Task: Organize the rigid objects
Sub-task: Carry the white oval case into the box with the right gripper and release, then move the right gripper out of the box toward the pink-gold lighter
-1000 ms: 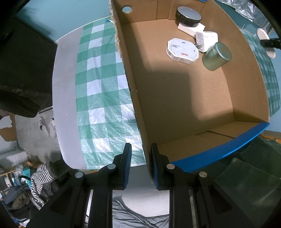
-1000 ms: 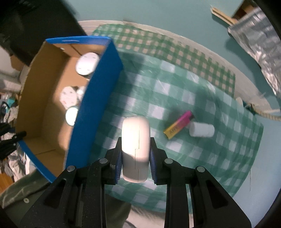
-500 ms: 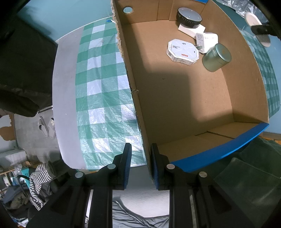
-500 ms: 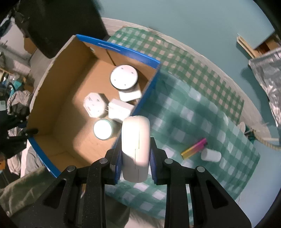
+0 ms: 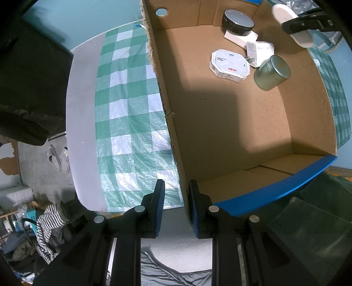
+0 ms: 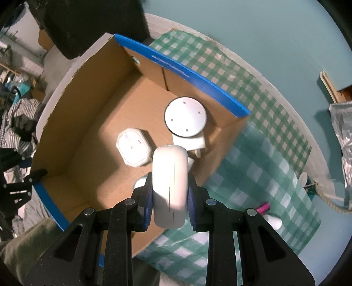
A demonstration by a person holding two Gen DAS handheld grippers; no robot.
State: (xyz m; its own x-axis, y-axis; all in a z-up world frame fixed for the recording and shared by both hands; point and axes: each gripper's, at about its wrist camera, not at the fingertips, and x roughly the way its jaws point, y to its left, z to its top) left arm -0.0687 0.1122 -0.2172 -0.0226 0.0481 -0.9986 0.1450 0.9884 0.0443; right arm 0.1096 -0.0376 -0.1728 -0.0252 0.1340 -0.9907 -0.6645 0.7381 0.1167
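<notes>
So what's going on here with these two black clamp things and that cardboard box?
A person is tidying small objects into a cardboard box on a green checked tablecloth, using two handheld grippers. The left gripper is clamped on the box's side wall. The right gripper holds a white rounded case above the box. Inside lie a round black speaker, a white octagonal box, a white plug adapter and a small round tin. A pink item remains on the cloth.

Left gripper [image 5: 175,206] pointed straight down, jaws closed on something thin; right gripper [image 6: 169,195] pointed down too, jaws clamped.
</notes>
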